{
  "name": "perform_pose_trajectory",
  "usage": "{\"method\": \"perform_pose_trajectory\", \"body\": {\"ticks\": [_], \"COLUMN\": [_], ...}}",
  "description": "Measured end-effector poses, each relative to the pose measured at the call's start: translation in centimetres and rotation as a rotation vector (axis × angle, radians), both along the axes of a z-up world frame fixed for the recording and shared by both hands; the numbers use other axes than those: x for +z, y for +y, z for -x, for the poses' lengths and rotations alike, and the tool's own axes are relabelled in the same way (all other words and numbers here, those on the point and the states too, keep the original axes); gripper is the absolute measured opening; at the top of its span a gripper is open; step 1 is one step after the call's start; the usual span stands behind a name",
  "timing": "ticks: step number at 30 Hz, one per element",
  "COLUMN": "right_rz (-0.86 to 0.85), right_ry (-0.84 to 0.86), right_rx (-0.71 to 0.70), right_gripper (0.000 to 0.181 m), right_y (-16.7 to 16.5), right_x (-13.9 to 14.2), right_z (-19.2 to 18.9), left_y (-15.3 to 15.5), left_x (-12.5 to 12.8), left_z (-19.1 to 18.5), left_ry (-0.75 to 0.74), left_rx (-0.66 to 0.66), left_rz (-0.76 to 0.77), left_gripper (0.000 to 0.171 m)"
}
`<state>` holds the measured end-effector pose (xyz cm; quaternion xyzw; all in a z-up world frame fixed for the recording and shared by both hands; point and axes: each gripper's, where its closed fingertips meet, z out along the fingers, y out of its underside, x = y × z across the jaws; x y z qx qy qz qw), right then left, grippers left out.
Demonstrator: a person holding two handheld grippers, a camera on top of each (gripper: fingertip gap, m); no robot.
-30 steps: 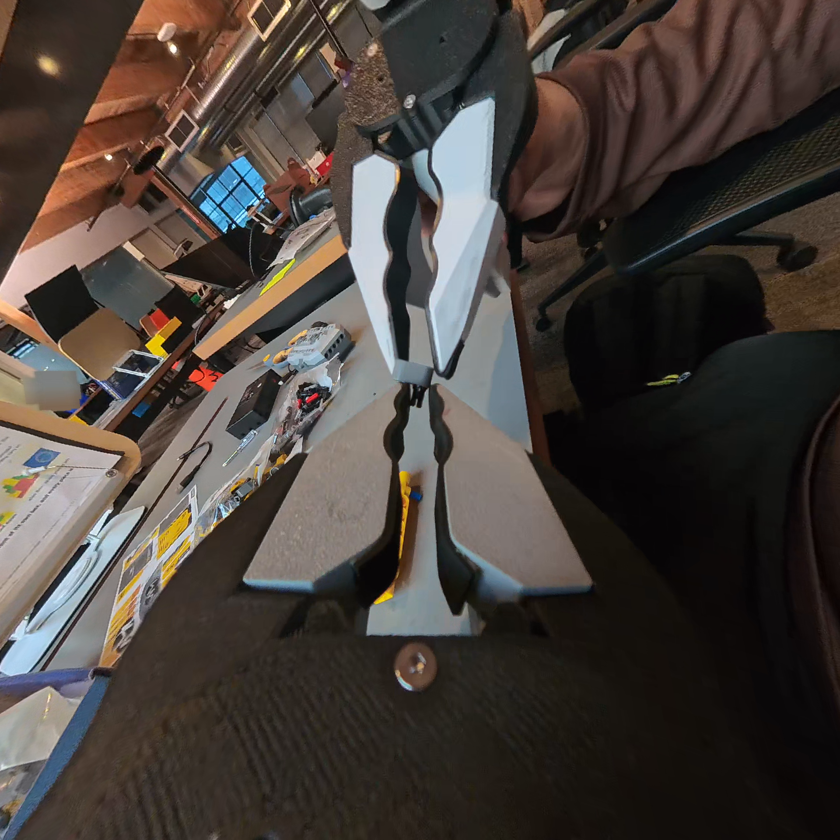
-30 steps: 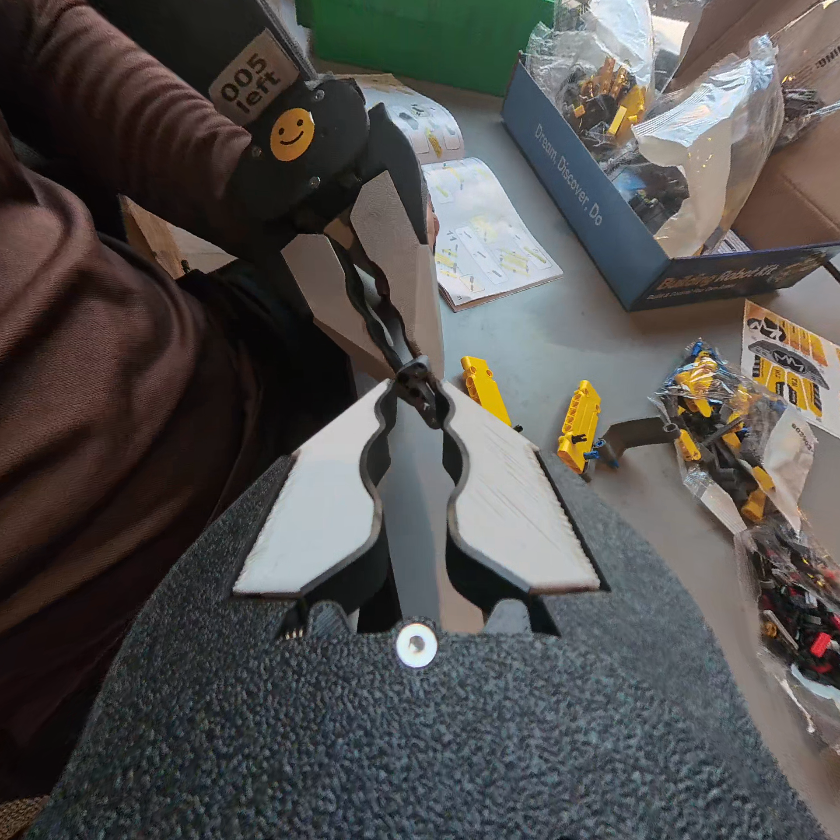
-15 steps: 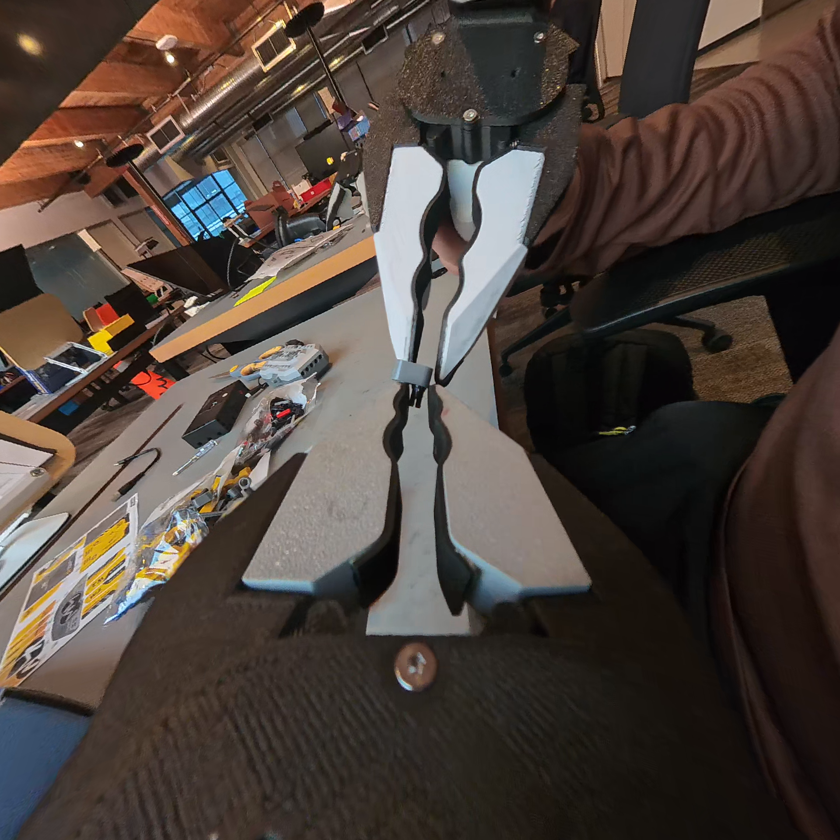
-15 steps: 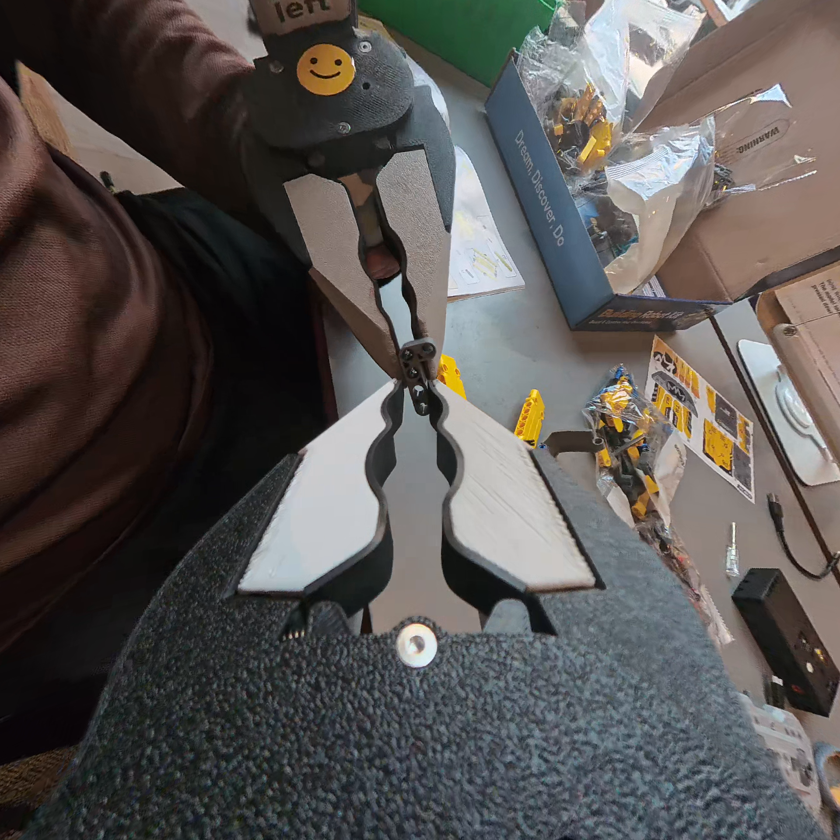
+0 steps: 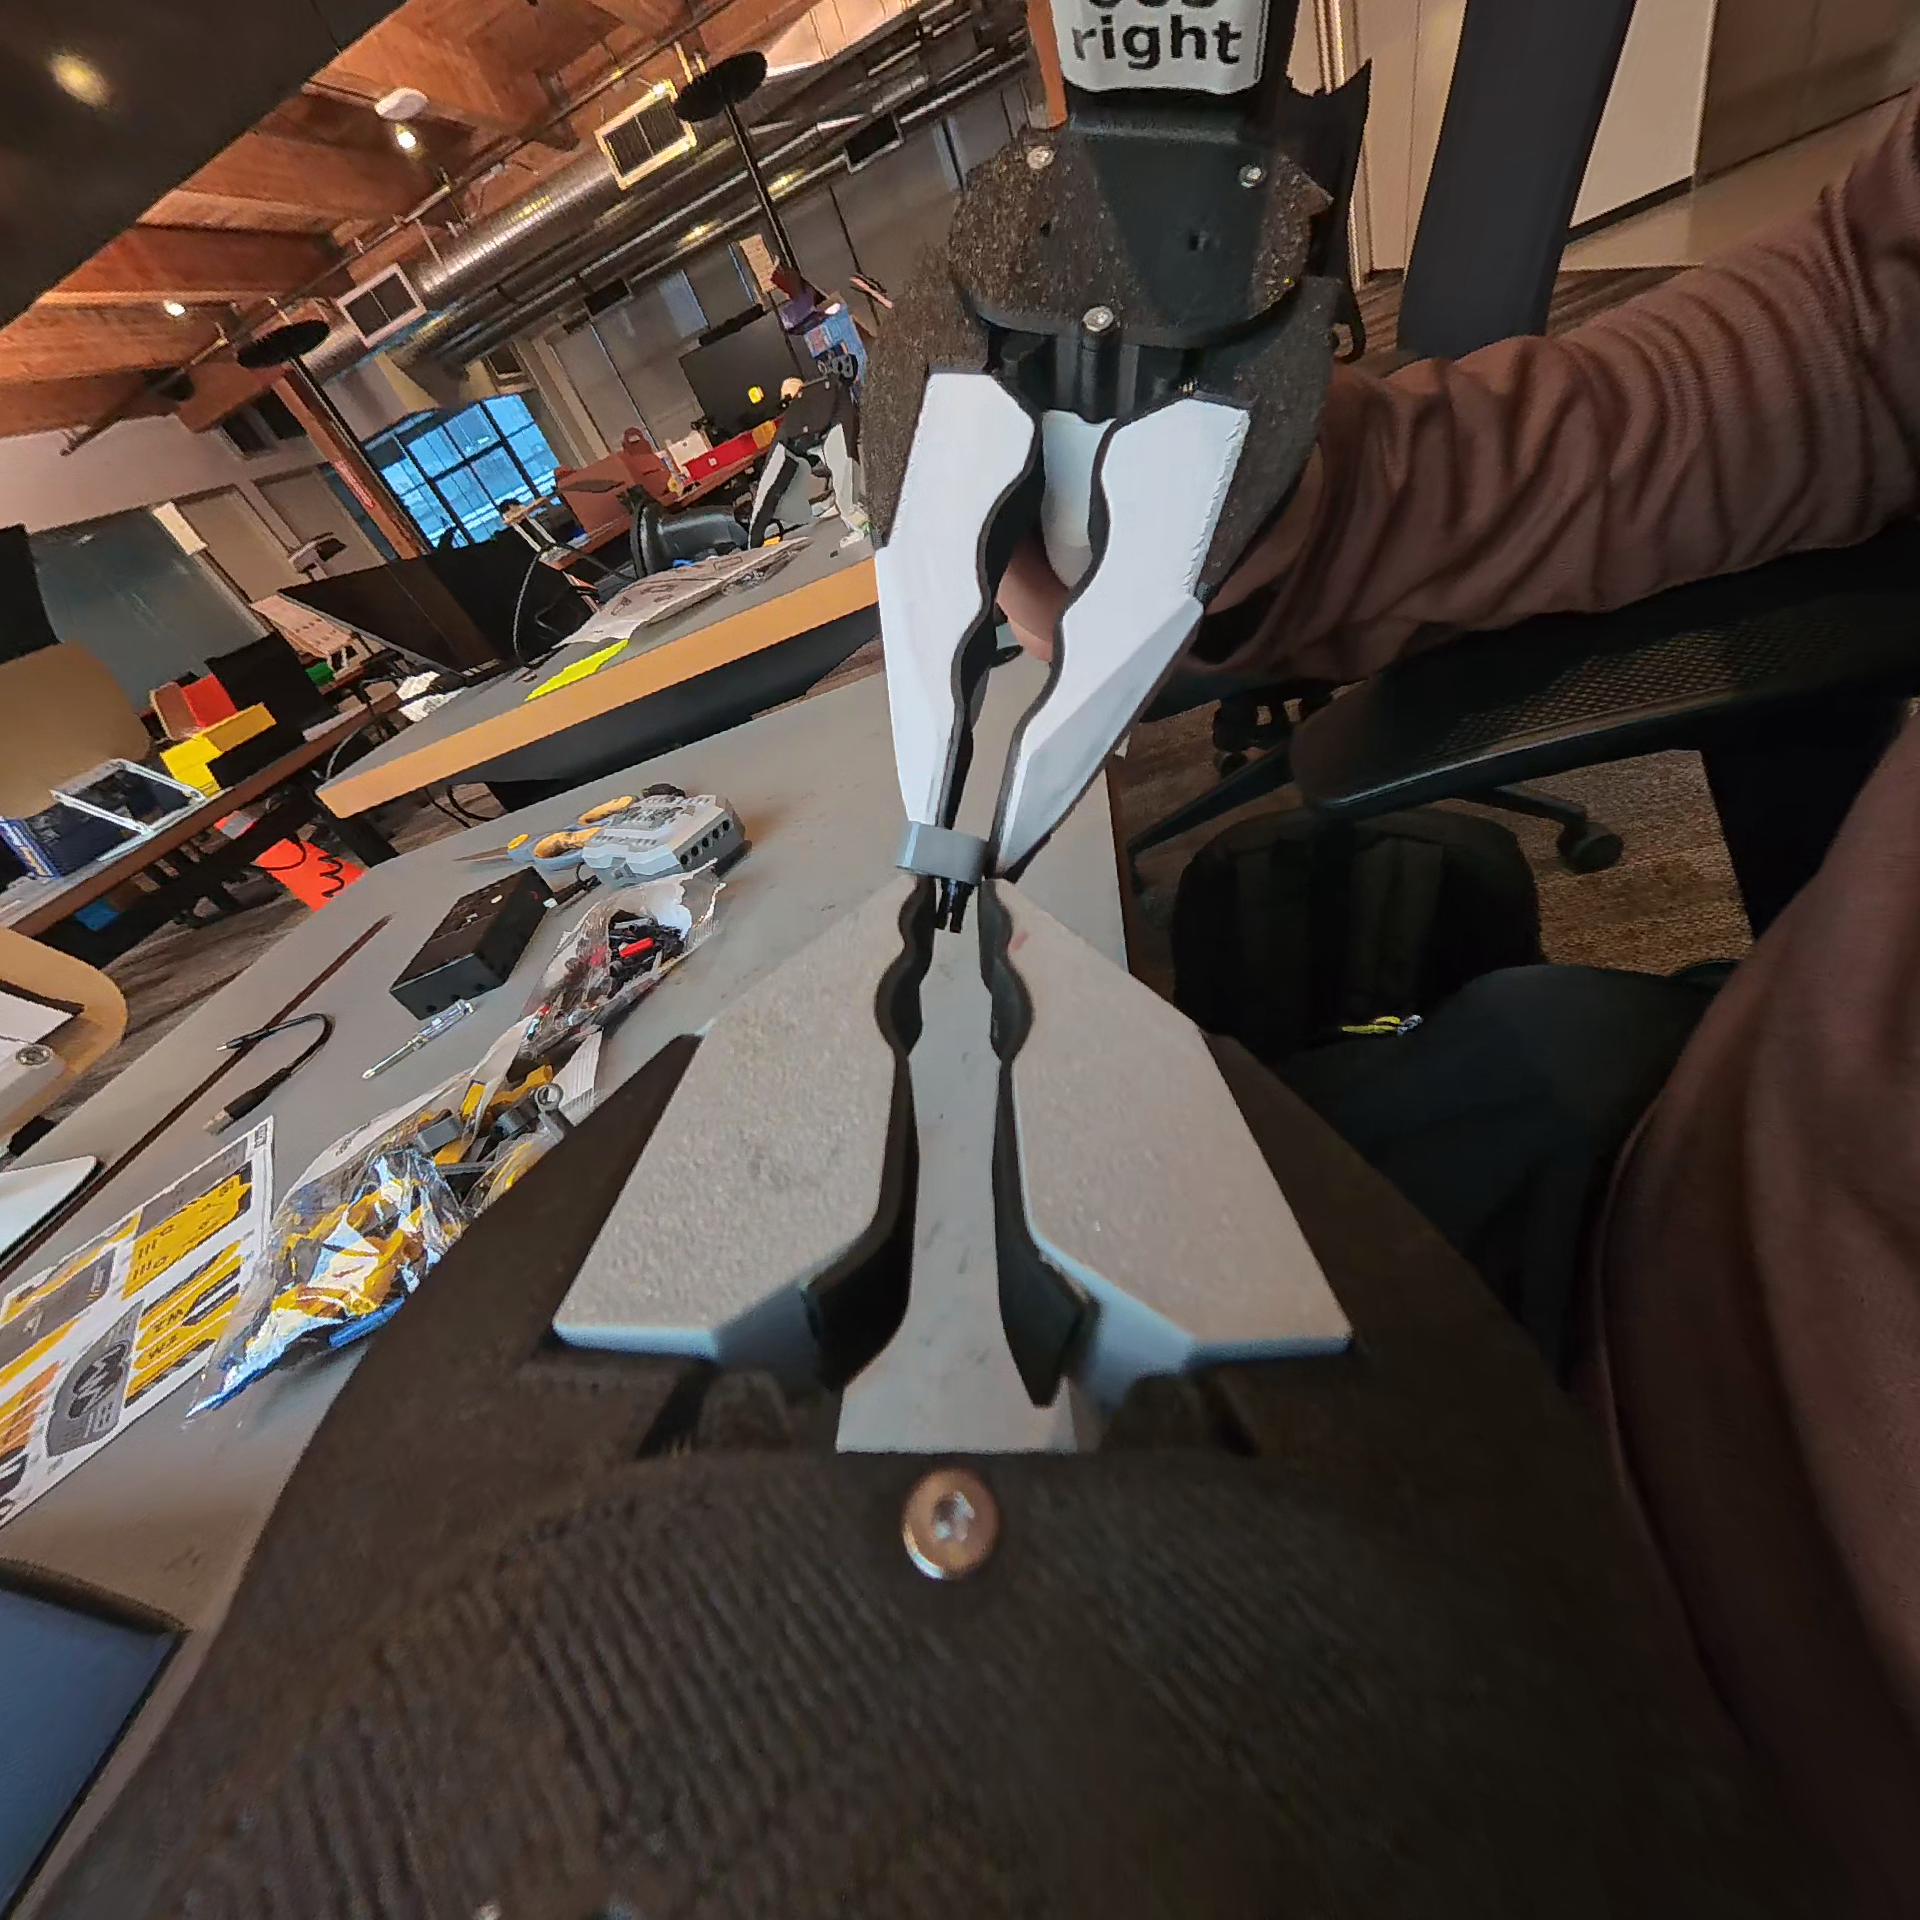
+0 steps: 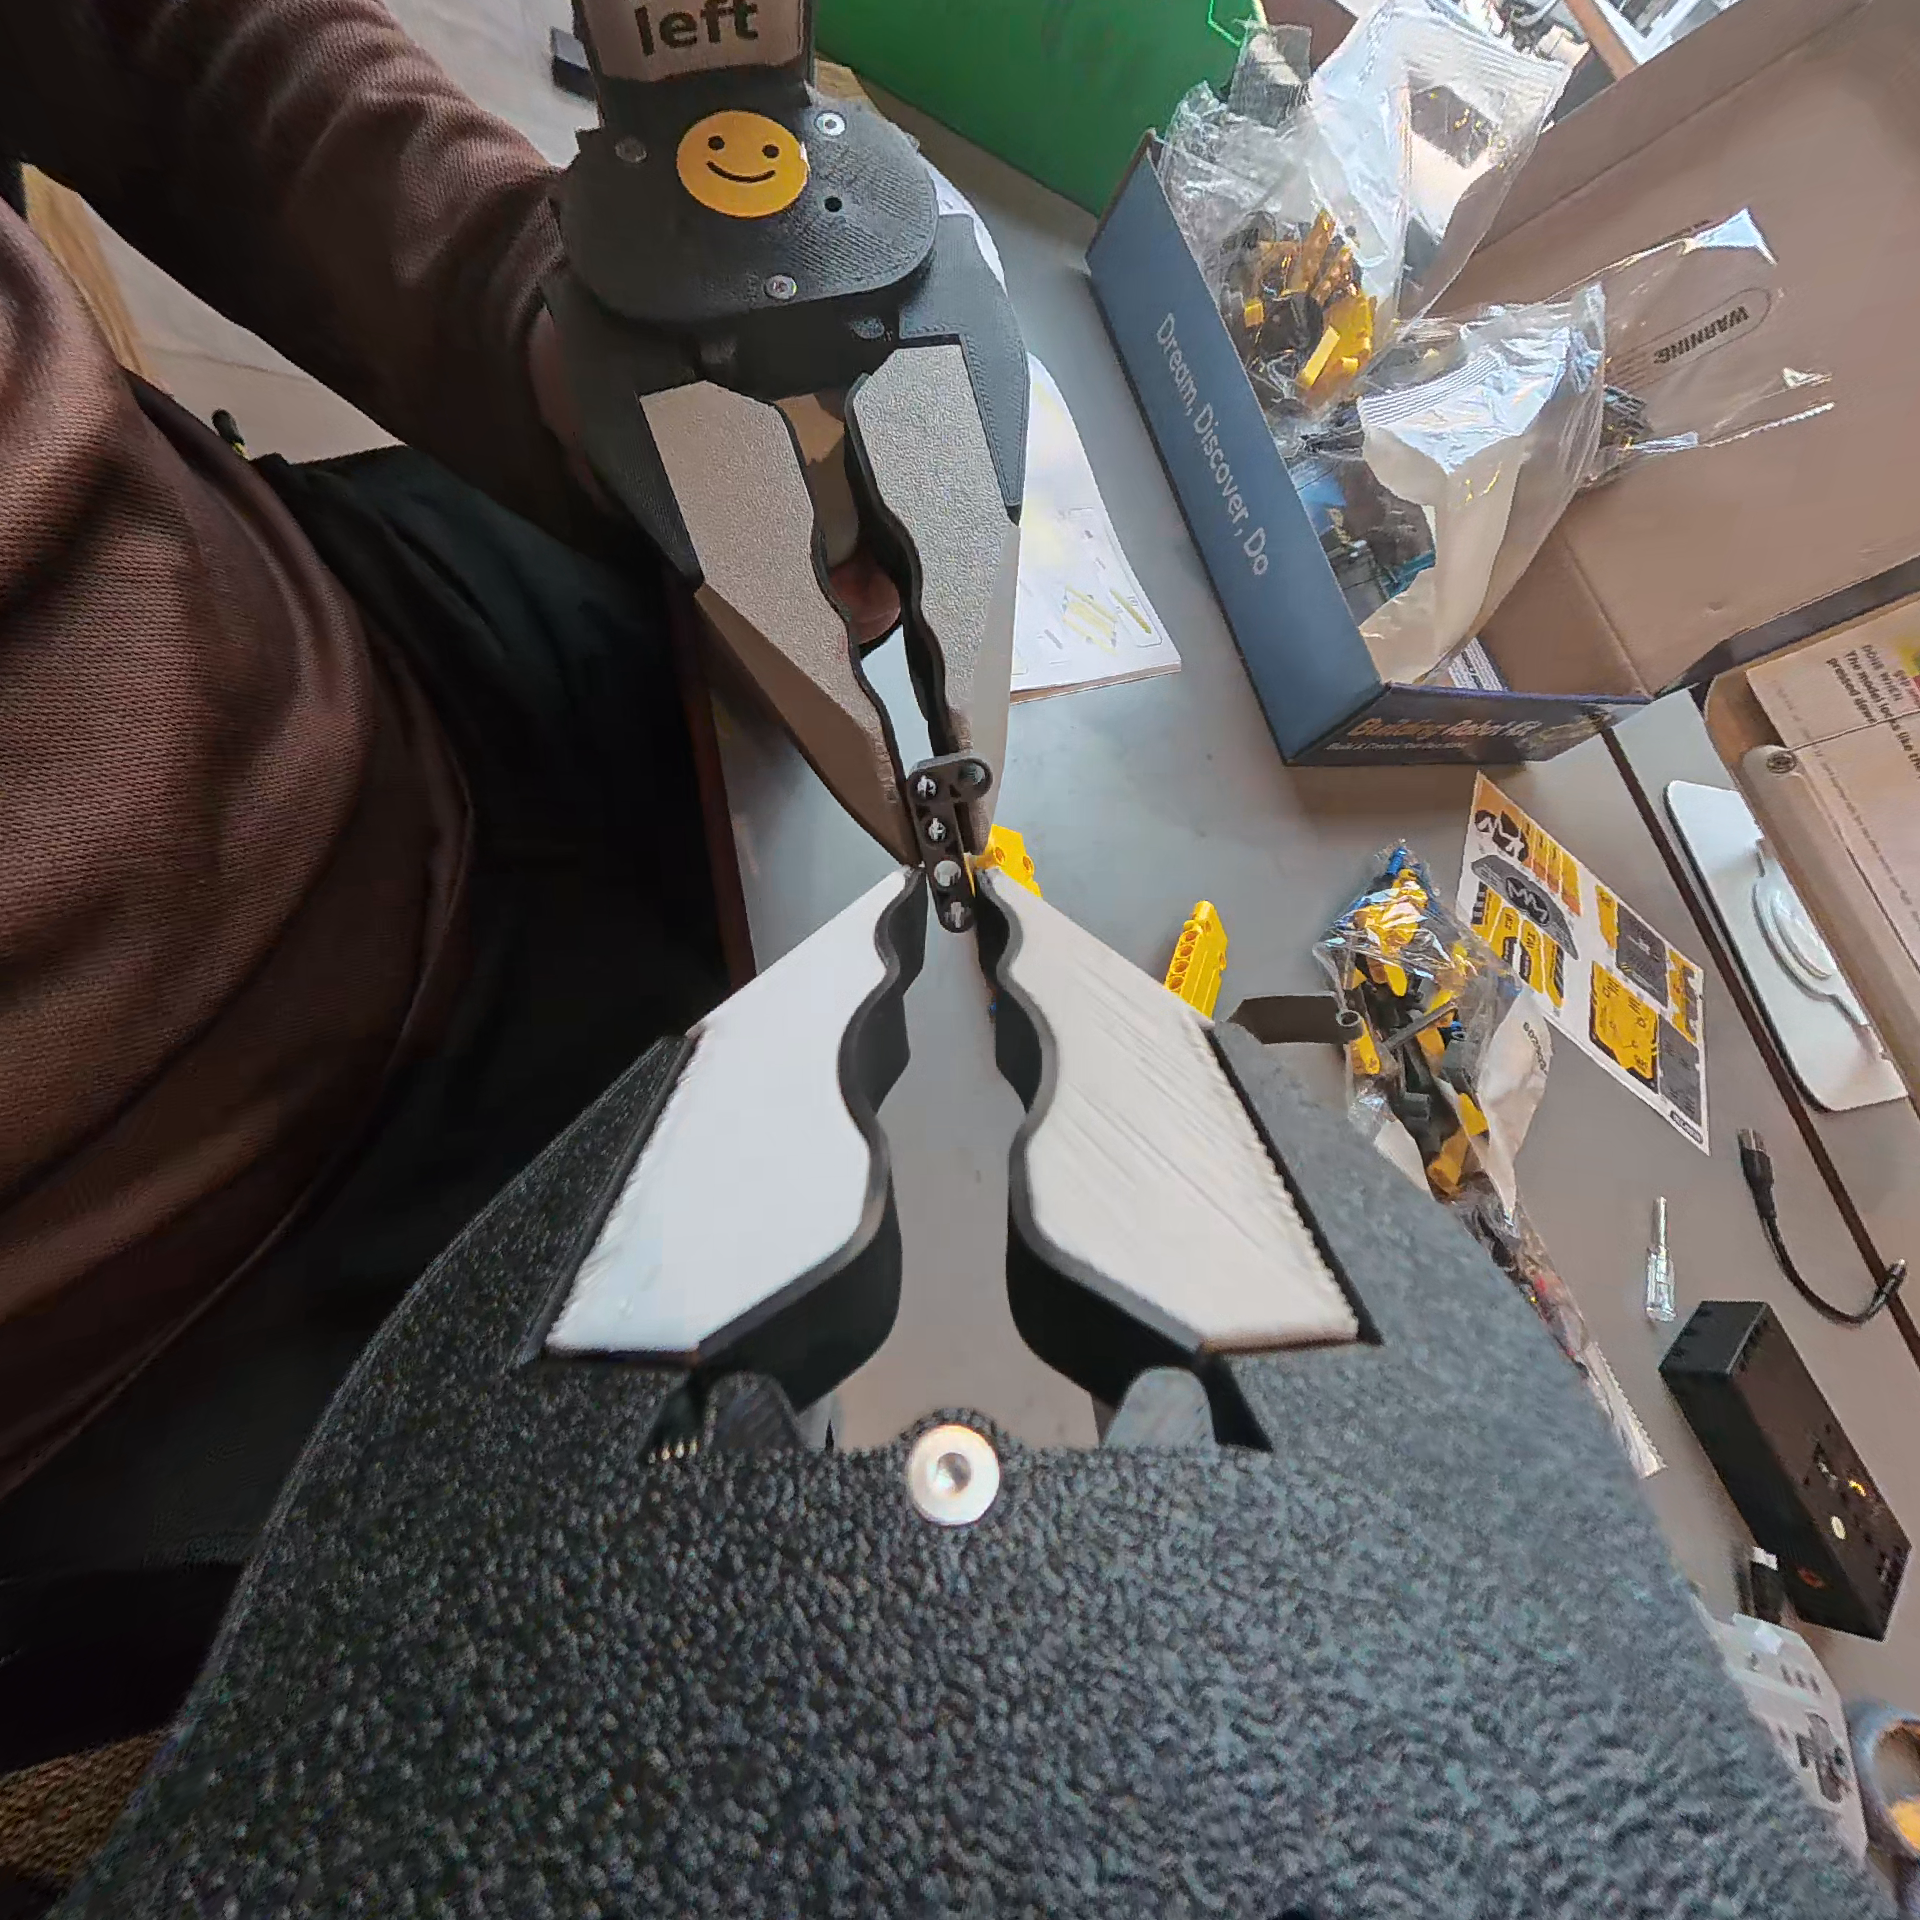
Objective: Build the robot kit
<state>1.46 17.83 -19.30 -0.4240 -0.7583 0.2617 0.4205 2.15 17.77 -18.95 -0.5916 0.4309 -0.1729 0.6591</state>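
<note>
1. While both grippers meet tip to tip above the near edge of the grey table (image 6: 1143, 810), the left gripper (image 5: 951, 904) has its jaws drawn in to a narrow slit, pinched on a small black L-shaped beam (image 6: 943, 831) with a row of holes.
2. The right gripper (image 6: 951, 899) is likewise closed to a thin gap, and its tips flank the lower end of the same beam. The beam's short arm lies at the left gripper's tips.
3. The beam is held in the air between the two tools, clear of the table, in front of the person's brown sleeve (image 6: 260, 623).
4. Markings:
   - The left gripper body carries a yellow smiley sticker (image 6: 742, 164) and a pale printed tag above it.
   - The right gripper carries a white printed tag (image 5: 1153, 42).
5. A blue kit box (image 6: 1226, 499) has pale lettering along its side and yellow lettering on its end. It holds clear bags of yellow and black parts.
6. A clear bag (image 6: 1704, 343) with printed lettering lies against a cardboard box behind the blue box.
7. A sticker sheet (image 6: 1590, 956) in yellow and black lies flat beside another parts bag (image 6: 1423, 1039).
8. An open instruction booklet (image 6: 1081, 592) lies behind the left gripper.
9. A loose yellow beam (image 6: 1195, 951) rests on the table just right of the right gripper's finger.
10. A black power brick (image 6: 1787, 1465) sits near the right edge.
</note>
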Motion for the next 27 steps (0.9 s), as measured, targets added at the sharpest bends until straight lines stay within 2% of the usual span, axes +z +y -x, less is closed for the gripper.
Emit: {"method": "perform_pose_trajectory", "body": {"ticks": [15, 27], "right_rz": [0.154, 0.138], "right_ry": [0.019, 0.019], "right_rx": [0.043, 0.013], "right_gripper": [0.01, 0.008], "right_y": [-0.63, -0.13], "right_x": [0.29, 0.01], "right_z": [-0.36, -0.13], "left_y": [-0.56, 0.11], "left_x": [0.42, -0.12], "left_z": [-0.45, 0.28], "left_ry": [-0.032, 0.008], "left_rx": [-0.041, -0.001], "left_rz": [-0.008, 0.006], "left_gripper": [0.005, 0.004]}}
